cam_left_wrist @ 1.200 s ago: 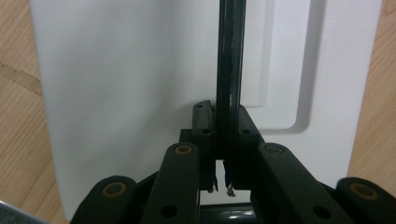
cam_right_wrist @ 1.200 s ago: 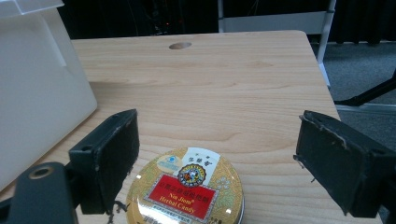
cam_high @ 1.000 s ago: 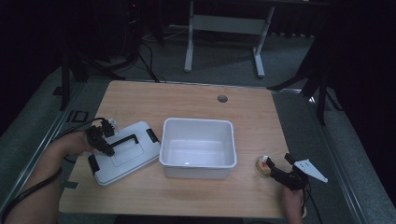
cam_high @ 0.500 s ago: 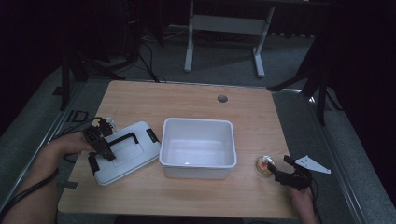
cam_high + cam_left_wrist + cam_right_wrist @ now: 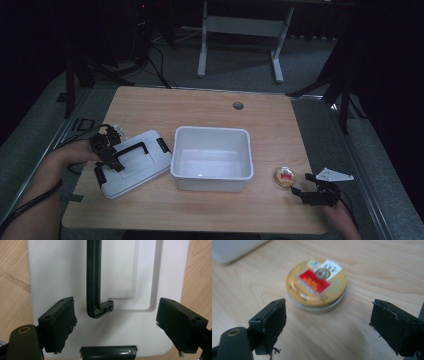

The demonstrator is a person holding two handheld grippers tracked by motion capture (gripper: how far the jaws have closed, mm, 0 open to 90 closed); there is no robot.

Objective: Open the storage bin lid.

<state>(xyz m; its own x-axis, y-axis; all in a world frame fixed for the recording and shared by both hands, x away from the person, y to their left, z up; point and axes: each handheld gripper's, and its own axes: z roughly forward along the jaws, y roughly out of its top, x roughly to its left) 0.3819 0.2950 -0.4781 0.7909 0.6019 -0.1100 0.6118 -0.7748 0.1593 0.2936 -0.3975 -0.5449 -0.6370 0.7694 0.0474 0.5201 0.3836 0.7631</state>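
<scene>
Hovering low over the wood-grain table (image 5: pixel 210 107), my right claw (image 5: pixel 327 322) stands spread, its black jaws well apart with nothing between them; beyond them lies the round tin (image 5: pixel 317 285), flat and smooth, gold with a red and white label whose writing is too blurred to read. It sits near the table's right edge, beside the white plastic tub (image 5: pixel 212 157). My left claw (image 5: pixel 116 322), its jaws just opened, straddles the white lid (image 5: pixel 62 270) at its black handle (image 5: pixel 93 280), pads touching nothing. Bare table stretches behind the tub.
</scene>
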